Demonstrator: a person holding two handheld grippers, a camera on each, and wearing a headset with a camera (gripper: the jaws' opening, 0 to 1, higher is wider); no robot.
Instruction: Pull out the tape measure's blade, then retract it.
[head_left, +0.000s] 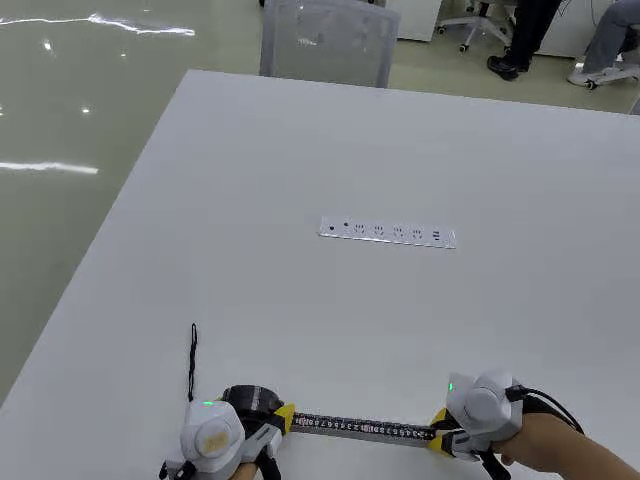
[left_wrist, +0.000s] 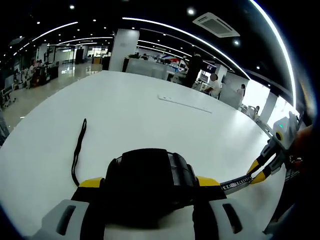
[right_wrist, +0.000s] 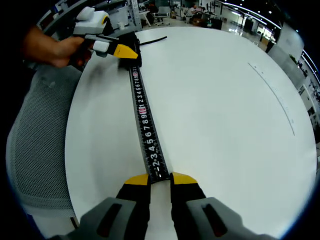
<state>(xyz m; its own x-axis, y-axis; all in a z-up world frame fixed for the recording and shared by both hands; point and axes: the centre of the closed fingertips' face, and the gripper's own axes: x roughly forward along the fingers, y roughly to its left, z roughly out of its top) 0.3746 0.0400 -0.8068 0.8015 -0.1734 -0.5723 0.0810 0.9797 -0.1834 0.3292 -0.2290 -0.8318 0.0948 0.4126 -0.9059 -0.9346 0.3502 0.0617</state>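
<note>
The white surface (head_left: 400, 130) takes up most of the head view, and its near edge is cut off at the bottom of that view. A grey mesh chair (right_wrist: 35, 150) stands beside the surface in the right gripper view and is partly out of frame.

A long white power strip (head_left: 387, 232) lies flat near the middle of the surface, well apart from the work. Its socket markings are too small to read.

The tape measure's dark blade (right_wrist: 146, 125) lies extended along the near edge of the surface, between the two grippers. In the right gripper view the white numerals 2 to 9 are legible, followed by a red-marked 10. The figures further along blur out.

The right gripper (right_wrist: 160, 179) has its yellow-tipped fingers set narrow, pinching the free end of the blade. The end hook is hidden between them.

The left gripper (left_wrist: 148, 182) has its fingers closed on the black tape measure case (head_left: 252, 401), one on each side. The case rests on the surface. Its top is too dark for any label to be made out.

A thin black wrist strap (head_left: 192, 360) trails from the case across the surface. Where it joins the case is hidden.
</note>
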